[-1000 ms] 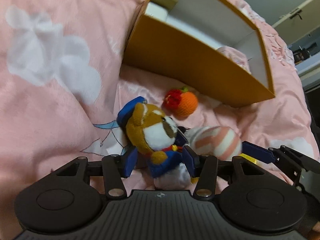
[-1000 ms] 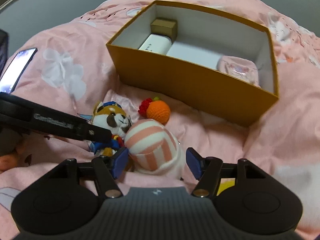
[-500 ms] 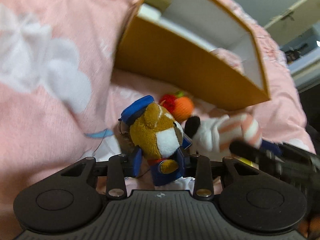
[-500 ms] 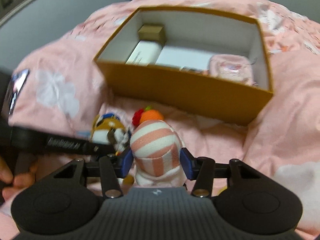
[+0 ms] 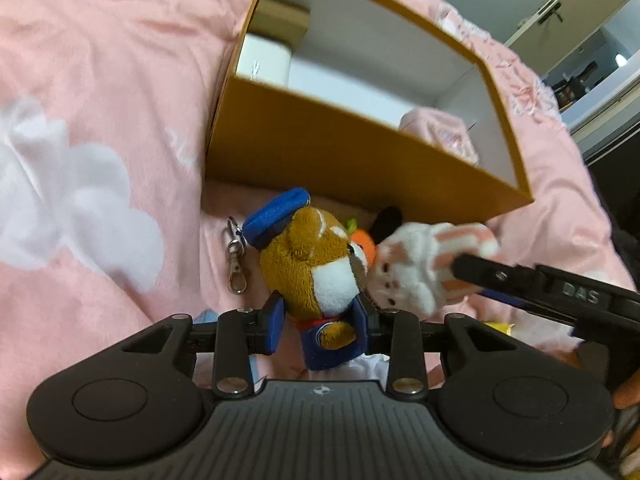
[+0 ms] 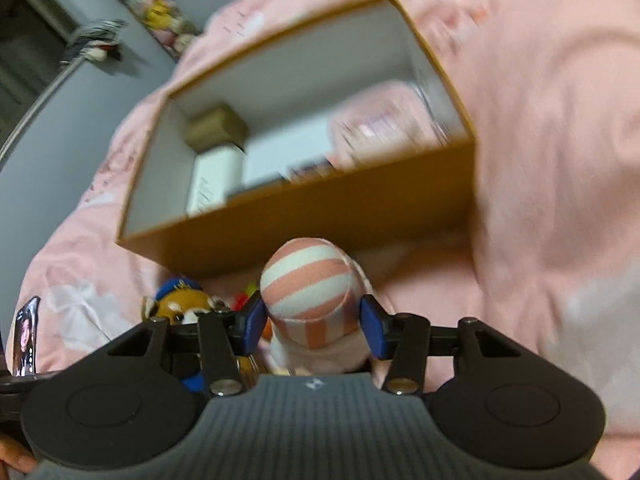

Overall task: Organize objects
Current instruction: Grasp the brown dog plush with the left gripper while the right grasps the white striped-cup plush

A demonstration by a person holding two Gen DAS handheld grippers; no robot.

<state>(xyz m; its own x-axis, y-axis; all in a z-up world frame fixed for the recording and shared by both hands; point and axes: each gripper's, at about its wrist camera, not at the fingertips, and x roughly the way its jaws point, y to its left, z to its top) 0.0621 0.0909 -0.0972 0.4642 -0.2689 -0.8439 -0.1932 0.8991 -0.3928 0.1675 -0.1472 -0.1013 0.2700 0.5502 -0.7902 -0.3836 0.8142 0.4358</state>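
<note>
My right view is smeared, so the pink pouch (image 6: 386,120) in the box (image 6: 320,216) blurs; my dog (image 5: 316,268) hides most of the orange ball (image 5: 365,243)

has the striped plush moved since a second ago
Yes. The striped plush was lying on the pink blanket beside the orange crochet toy; now the right tongs hold it lifted, its top overlapping the near wall of the box.

A home bedroom: a bed spread with a pink quilt (image 5: 100,92) printed with white flowers, soft toys (image 6: 160,12) hanging by a grey wall, and cupboard doors (image 5: 576,12) at the room's edge.
</note>
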